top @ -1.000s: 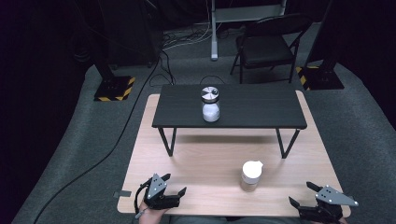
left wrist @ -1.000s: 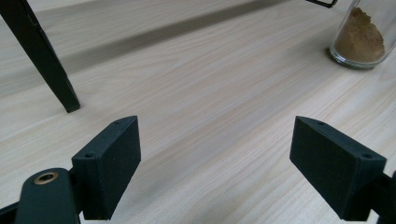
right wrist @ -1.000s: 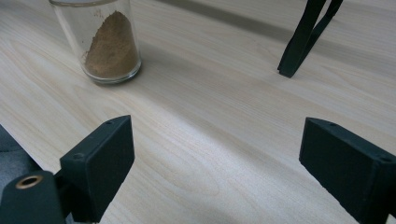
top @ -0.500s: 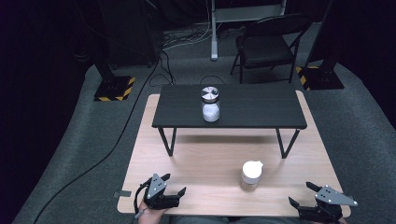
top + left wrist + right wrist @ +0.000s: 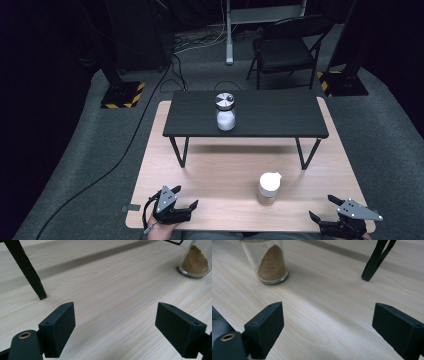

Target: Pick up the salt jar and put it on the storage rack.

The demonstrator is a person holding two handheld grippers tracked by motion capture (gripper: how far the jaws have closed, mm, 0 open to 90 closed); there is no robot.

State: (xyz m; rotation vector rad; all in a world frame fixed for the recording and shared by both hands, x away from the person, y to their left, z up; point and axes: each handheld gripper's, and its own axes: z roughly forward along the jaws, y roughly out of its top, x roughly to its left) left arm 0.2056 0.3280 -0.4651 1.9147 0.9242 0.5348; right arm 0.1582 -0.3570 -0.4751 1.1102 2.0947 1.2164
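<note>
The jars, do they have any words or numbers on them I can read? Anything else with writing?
No readable words or numbers anywhere.
Jar of brown powder: no label that shows.
Jar of white grains on the black stand: its lid shows marks too small to read.
Floor bases: yellow-and-black warning stripes, no text.

Tabletop point(image 5: 210, 175) bare between both hand-held grippers. Brown-powder jar point(image 5: 269, 188) stands right of centre, near front edge. Black stand point(image 5: 245, 114) spans the far half; passage under it between its legs point(image 5: 178, 151).
</note>
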